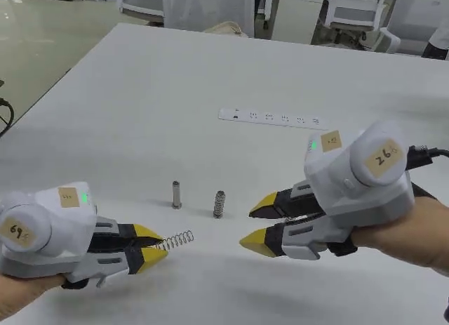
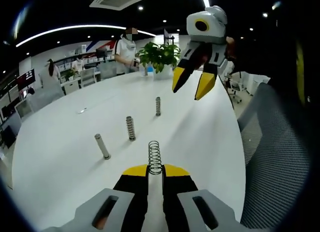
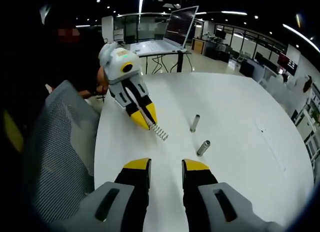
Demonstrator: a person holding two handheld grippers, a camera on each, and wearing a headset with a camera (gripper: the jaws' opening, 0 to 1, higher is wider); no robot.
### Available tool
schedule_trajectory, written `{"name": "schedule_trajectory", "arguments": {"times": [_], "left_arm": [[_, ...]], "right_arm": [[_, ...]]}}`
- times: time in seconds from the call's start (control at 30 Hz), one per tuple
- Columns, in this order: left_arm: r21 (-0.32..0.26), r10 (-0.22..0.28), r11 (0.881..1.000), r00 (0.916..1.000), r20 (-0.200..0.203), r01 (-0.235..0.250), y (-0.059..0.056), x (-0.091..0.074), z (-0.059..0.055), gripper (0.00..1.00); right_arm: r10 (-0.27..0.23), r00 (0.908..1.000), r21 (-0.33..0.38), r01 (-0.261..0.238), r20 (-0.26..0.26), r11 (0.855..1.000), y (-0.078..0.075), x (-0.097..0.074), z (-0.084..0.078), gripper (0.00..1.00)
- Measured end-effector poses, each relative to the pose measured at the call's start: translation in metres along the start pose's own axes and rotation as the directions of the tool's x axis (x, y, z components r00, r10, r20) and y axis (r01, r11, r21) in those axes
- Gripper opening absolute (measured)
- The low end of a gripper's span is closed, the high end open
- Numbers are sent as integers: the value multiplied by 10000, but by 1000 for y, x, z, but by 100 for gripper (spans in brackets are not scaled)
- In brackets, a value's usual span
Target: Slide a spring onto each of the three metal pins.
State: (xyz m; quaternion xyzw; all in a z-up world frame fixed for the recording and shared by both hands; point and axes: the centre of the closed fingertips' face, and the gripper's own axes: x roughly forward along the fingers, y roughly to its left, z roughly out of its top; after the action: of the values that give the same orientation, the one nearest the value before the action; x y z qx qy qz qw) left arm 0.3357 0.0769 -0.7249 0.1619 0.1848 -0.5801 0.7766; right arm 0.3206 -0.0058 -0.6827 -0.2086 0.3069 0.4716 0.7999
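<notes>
My left gripper (image 1: 160,246) (image 2: 155,168) is shut on one end of a loose spring (image 1: 175,239) (image 2: 155,157), which sticks out forward just above the white table (image 1: 140,114). A bare metal pin (image 1: 176,194) (image 2: 102,146) (image 3: 195,123) stands upright ahead of it. To its right stands a pin with a spring on it (image 1: 219,203) (image 2: 130,128) (image 3: 203,148). Farther on, the left gripper view shows another pin wearing a spring (image 2: 158,106). My right gripper (image 1: 258,223) (image 3: 166,164) hovers open to the right of the pins, nothing between its jaws.
A white power strip (image 1: 270,117) lies farther back on the table. Office chairs (image 1: 354,12) stand beyond the far edge. A mesh chair (image 2: 280,157) sits at the near side. A person (image 2: 125,51) and a potted plant (image 2: 159,54) are past the table's end.
</notes>
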Motion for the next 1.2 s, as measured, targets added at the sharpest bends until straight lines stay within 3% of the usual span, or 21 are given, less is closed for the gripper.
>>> {"name": "schedule_trajectory", "arguments": {"times": [0.23,0.57,1.2], "left_arm": [[491,-235,9986,9984,506,210,-18,-11,27,2],[1140,-720,9915,9936,870,619,-40,-18,53,2],[1577,-1196,9821,9877,1006,1029,-61,-18,67,2]], "right_arm": [[337,9991,-83,-335,245,9994,10,1,8,22],[880,9957,-407,-868,298,9954,24,0,12,22],[1747,9846,-978,-1735,35,9800,48,5,12,13]]}}
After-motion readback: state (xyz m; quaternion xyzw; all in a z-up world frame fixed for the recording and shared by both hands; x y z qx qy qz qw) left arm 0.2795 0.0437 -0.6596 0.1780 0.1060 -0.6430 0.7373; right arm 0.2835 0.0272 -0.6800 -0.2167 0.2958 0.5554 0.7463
